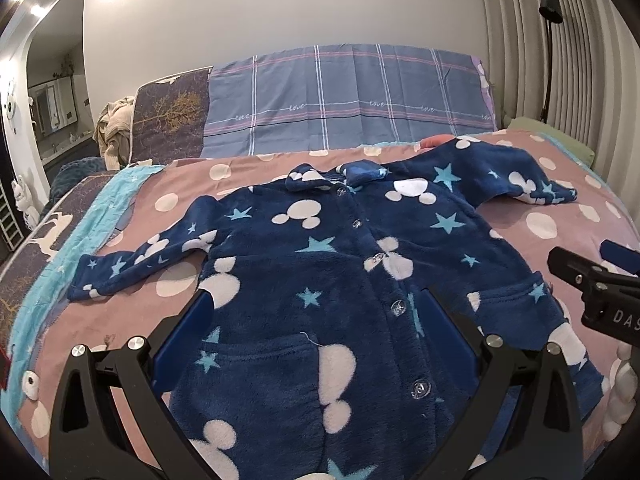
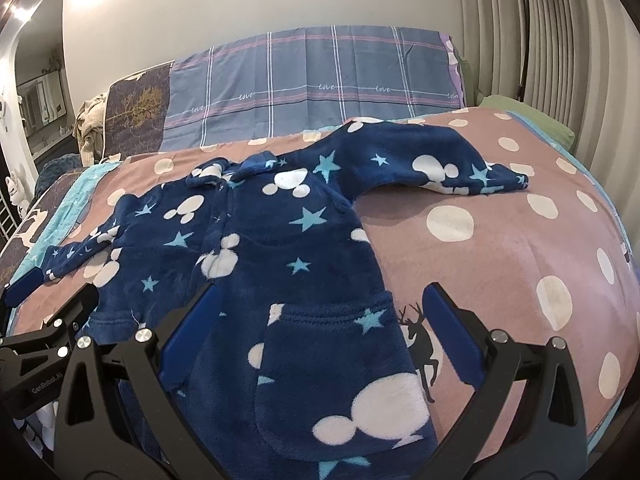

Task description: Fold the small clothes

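My left gripper [image 1: 316, 344] is spread wide over the lower front of the navy fleece buttoned top with white mouse heads and blue stars [image 1: 340, 280], which lies flat mid-frame on the pink polka-dot blanket [image 2: 520, 248]. My right gripper [image 2: 320, 332] gapes too, straddling the garment's hem edge at lower centre.

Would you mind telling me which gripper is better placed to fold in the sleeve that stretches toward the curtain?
Probably the right gripper. It is open over the jacket's curtain-side edge, with that sleeve ahead of it. The left gripper hangs open over the buttons.
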Motion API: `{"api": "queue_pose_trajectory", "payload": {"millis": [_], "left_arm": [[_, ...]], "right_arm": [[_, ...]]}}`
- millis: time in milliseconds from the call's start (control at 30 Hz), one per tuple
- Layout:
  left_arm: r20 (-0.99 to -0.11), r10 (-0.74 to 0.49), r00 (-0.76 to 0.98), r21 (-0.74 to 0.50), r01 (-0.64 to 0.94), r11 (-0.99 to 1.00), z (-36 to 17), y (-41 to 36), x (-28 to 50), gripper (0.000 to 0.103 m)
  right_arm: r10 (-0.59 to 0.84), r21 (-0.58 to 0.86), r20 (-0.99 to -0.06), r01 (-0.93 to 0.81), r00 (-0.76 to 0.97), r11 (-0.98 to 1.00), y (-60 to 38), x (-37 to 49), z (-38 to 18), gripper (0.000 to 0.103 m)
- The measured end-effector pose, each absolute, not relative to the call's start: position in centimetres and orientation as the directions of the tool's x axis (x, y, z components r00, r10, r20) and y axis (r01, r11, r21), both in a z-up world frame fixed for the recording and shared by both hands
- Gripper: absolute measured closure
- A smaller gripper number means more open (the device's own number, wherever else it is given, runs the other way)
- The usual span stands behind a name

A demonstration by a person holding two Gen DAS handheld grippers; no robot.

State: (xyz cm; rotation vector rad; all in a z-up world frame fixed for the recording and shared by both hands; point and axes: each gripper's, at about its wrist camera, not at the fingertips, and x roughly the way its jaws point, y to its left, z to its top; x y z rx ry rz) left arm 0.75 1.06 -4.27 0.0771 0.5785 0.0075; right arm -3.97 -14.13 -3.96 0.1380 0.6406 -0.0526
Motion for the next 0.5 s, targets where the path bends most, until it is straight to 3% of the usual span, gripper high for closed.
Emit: {"api": "queue_pose_trajectory", "payload": {"millis": [133,500], "left_arm": [[-0.552,-0.006,0.834,0.047,0.038,0.998,-4.46,1.27,0.88,0.001],[-0.537,0.078,0.840,0.124,-0.013,0.992,-5.00,1.13,1.15,0.002]], "right_arm": [[-0.003,0.108,-0.604,0.086,0.797,0.990,-13.87,-3.75,-4.12,0.002],[-0.004,0.099,-0.619,0.083,0.785,0.992,-13.48,-3.12,-4.58,0.002]]}}
